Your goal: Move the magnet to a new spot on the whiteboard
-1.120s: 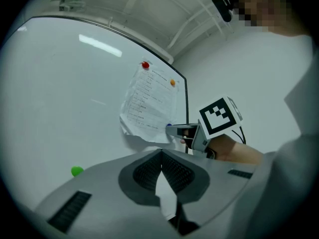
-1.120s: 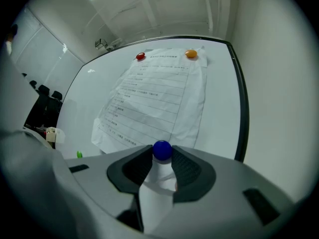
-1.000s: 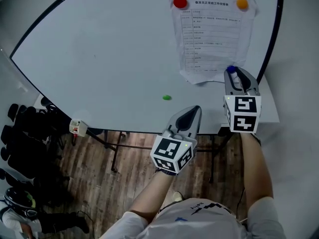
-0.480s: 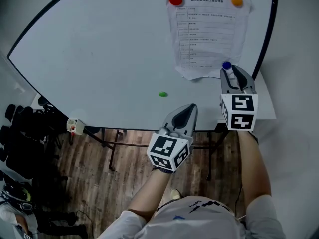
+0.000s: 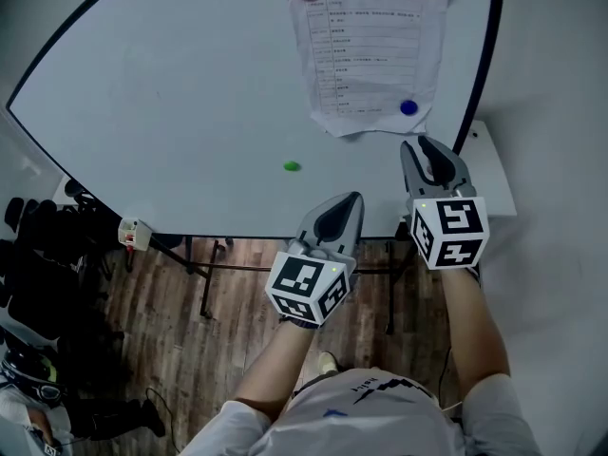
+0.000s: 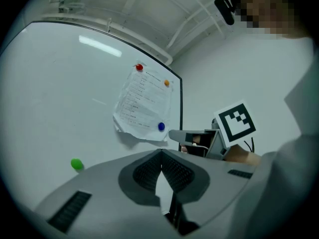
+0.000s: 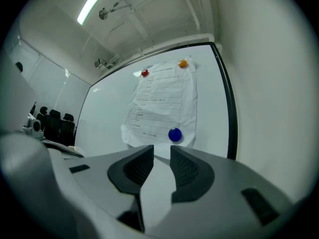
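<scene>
Blue magnet [image 5: 408, 107] sits on the paper's [image 5: 366, 55] lower corner, near the whiteboard's [image 5: 190, 84] right edge. Right gripper [image 5: 429, 150] hangs just short of it, empty, jaws apart but just closing. It looks placed, so draw straight back, clear of the paper.

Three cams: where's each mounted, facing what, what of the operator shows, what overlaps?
Head view: on the person's head, steeply down at the whiteboard; forearms, left gripper, right gripper show.
Left gripper view: on the left gripper, along its shut jaws toward the whiteboard; right gripper shows.
Right gripper view: on the right gripper, facing the blue magnet; its jaws apart, just been closing, empty.
Shared: all see the blue magnet on the paper.
</scene>
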`<action>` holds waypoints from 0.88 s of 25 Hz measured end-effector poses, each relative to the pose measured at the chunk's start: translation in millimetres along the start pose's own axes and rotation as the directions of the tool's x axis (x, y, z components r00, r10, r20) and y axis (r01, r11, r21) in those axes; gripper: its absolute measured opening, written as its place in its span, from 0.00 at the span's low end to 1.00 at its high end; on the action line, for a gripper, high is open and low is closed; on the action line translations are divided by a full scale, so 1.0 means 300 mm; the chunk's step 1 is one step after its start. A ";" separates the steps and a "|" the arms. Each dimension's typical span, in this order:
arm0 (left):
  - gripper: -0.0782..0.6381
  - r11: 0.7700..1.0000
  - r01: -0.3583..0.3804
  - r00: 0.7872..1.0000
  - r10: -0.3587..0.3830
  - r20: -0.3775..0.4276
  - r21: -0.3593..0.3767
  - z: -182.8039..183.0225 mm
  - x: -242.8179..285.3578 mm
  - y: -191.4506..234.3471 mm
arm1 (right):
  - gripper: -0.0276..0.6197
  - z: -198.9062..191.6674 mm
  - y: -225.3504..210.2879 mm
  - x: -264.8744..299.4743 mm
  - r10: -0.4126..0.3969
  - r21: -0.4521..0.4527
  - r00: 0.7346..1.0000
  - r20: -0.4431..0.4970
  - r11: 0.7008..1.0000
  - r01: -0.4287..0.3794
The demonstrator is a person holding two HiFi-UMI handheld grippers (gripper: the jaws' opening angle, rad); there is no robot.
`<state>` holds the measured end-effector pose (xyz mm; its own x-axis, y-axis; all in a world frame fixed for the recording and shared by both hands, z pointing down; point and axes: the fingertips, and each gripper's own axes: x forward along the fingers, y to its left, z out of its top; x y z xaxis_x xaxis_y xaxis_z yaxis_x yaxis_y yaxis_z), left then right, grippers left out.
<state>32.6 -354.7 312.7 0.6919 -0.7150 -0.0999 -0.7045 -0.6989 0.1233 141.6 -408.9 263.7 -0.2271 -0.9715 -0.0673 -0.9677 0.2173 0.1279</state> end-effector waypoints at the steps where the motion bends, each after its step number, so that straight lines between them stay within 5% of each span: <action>1: 0.12 1.000 -0.004 1.000 0.004 -0.002 0.002 -0.003 -0.006 -0.009 | 0.21 -0.006 0.011 -0.018 0.013 0.005 1.000 0.008 1.000 -0.013; 22: 0.12 0.996 -0.087 0.995 0.087 -0.038 0.007 -0.089 -0.168 -0.223 | 0.07 -0.228 0.185 -0.385 0.260 0.208 0.965 -0.019 0.946 -0.251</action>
<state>49.0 -271.4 336.0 0.6333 -0.7722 -0.0510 -0.7631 -0.6341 0.1247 121.7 -291.2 346.1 -0.4689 -0.8832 -0.0127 -0.8808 0.4686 -0.0677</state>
